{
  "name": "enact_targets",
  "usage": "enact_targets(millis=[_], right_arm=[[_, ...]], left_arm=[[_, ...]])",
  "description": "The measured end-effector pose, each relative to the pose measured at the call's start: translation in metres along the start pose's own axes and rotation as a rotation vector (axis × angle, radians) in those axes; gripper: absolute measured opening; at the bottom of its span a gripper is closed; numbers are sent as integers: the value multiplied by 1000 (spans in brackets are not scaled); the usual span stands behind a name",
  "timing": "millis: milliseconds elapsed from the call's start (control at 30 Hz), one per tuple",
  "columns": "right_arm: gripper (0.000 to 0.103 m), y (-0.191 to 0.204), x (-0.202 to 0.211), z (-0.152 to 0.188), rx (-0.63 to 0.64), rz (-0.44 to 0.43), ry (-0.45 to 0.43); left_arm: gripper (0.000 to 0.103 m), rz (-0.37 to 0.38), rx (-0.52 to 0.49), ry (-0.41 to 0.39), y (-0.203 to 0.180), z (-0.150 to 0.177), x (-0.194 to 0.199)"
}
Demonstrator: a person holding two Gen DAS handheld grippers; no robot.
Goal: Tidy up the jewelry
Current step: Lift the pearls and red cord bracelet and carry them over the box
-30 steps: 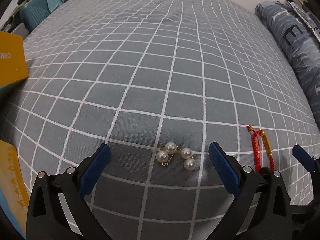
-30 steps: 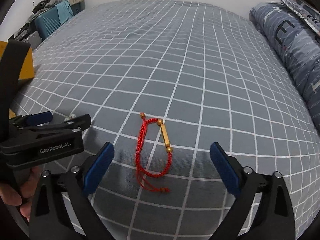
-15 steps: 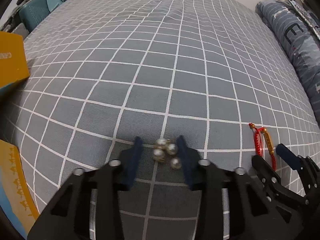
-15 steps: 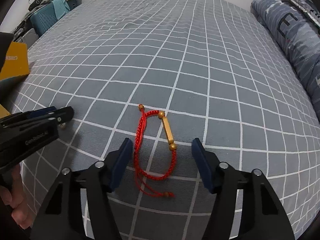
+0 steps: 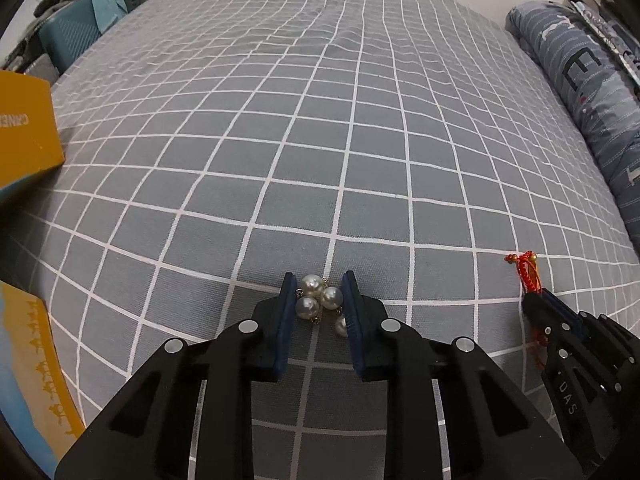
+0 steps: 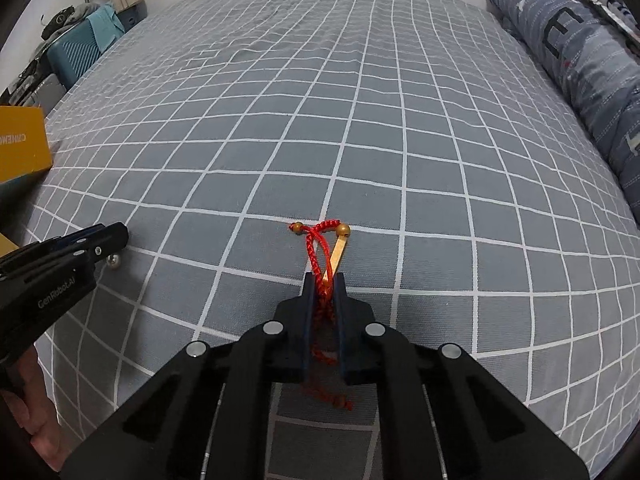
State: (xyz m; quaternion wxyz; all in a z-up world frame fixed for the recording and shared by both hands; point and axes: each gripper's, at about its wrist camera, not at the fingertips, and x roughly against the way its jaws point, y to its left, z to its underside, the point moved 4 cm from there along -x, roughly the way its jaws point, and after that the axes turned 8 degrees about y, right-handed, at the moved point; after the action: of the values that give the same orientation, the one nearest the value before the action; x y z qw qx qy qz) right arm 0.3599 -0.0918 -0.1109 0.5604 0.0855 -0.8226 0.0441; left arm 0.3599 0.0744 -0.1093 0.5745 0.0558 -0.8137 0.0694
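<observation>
Both grippers have closed: left gripper (image 5: pixel 318 300) clamps pearl brooch (image 5: pixel 320 300), right gripper (image 6: pixel 323 288) red bracelet (image 6: pixel 320 252)

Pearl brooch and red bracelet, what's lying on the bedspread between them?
Nothing but bare checked bedspread. The left wrist view shows the pearl brooch and the red bracelet, each pinched in a gripper.

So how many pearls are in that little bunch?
4 pearls, all between the left gripper fingers: one top at 782,808, one right at 829,843, one left at 767,868, one lowest, partly hidden, at 852,915. More may be hidden.
</observation>
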Motion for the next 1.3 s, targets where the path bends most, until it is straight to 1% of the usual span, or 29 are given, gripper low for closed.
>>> enact_targets(millis=[300, 567, 800, 1033, 1133, 1300], right_arm=[[8, 7, 20, -3, -7, 8, -39], [8, 9, 48, -1, -16, 17, -88], [8, 15, 81, 3, -13, 24, -151], [8, 23, 121, 9, -10, 17, -211], [8, 28, 139, 14, -12, 12, -228], [8, 31, 162, 24, -27, 11, -243]], left_arm=[[23, 3, -3, -22, 2, 2, 13], [23, 12, -17, -69, -3, 6, 43], [23, 13, 2, -96, 5, 13, 72], [23, 22, 9, -145, 10, 24, 120], [23, 14, 0, -173, 9, 30, 140], [23, 9, -3, -190, 12, 40, 159]])
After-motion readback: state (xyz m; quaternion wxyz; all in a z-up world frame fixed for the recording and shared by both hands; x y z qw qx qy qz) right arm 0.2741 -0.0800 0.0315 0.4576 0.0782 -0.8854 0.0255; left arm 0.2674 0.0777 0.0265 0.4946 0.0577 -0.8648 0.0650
